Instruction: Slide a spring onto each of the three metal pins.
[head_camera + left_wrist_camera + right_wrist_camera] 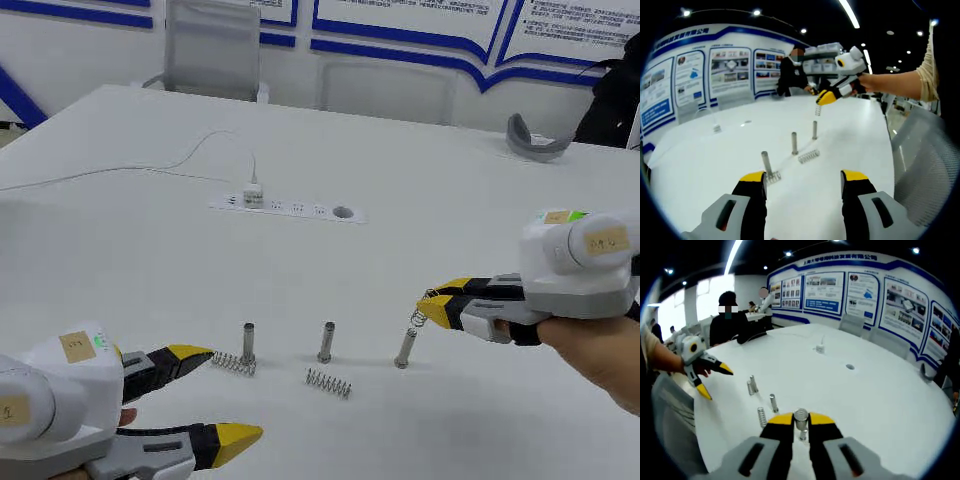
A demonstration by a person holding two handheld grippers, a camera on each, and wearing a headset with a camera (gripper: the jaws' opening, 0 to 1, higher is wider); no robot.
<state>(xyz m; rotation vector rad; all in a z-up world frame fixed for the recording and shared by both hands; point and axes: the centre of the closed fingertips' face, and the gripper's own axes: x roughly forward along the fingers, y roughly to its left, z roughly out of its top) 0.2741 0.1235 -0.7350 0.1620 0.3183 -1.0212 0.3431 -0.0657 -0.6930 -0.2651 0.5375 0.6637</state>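
Three upright metal pins stand in a row on the white table: left pin (248, 340), middle pin (326, 341), right pin (405, 347). My right gripper (425, 305) is shut on a spring (418, 317) that hangs just above the right pin's top; in the right gripper view this spring (800, 417) sits end-on between the yellow jaws. A second spring (233, 362) lies against the left pin's base. A third spring (328, 383) lies in front of the middle pin. My left gripper (232, 392) is open, near the left pin, holding nothing (804, 177).
A white power strip (288, 208) with a plugged charger and cable lies mid-table. A grey curved object (537, 140) rests at the far right. Chairs (212, 48) stand behind the table. A person in black (729, 322) sits at the far side.
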